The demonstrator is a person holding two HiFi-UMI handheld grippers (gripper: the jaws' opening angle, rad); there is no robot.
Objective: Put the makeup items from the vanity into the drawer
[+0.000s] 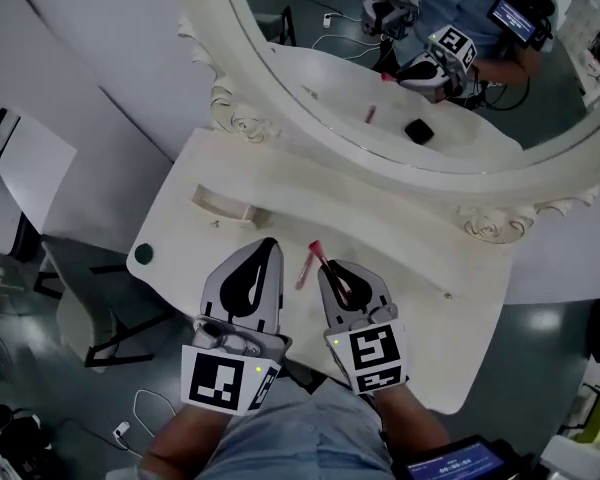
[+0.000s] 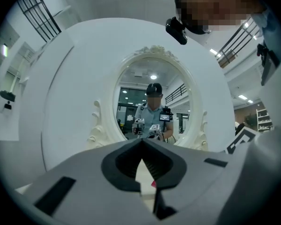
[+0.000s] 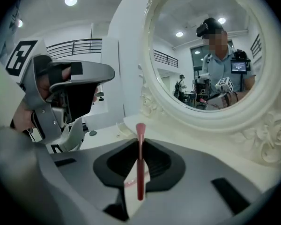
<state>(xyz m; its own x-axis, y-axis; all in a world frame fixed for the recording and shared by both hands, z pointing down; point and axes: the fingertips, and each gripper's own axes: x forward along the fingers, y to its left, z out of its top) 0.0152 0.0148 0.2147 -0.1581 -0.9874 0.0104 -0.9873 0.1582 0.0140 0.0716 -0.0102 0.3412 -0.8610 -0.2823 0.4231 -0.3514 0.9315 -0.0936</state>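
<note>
Your right gripper [image 1: 326, 266] is clamped narrow on a slim pink-red makeup stick [image 3: 140, 163]. The stick stands upright between the jaws, its flared tip poking out past the fingertips, and it looks lifted off the vanity top [image 1: 430, 298] rather than resting on it. Your left gripper [image 1: 269, 247], just to the left of the right one, has its jaws closed tip to tip with nothing between them. So the task looks to be in its early part: you have one item in hand, and none can be seen put away. No view shows an open drawer. The raised pale fitting [image 1: 225, 206] ahead of your left gripper may be a handle or a ledge, and you cannot tell which from here. You have yet to carry the stick to the drawer, which the empty left gripper could open if it is shut. Between the two grippers, just left of the right jaws, lies a pale pink streak [image 1: 302, 273]; it may be a second item or only the stick's sheen on the glossy top. A small dark round thing [image 1: 143, 254] sits well off to the left of your left gripper at the top's edge and may need collecting too.
</note>
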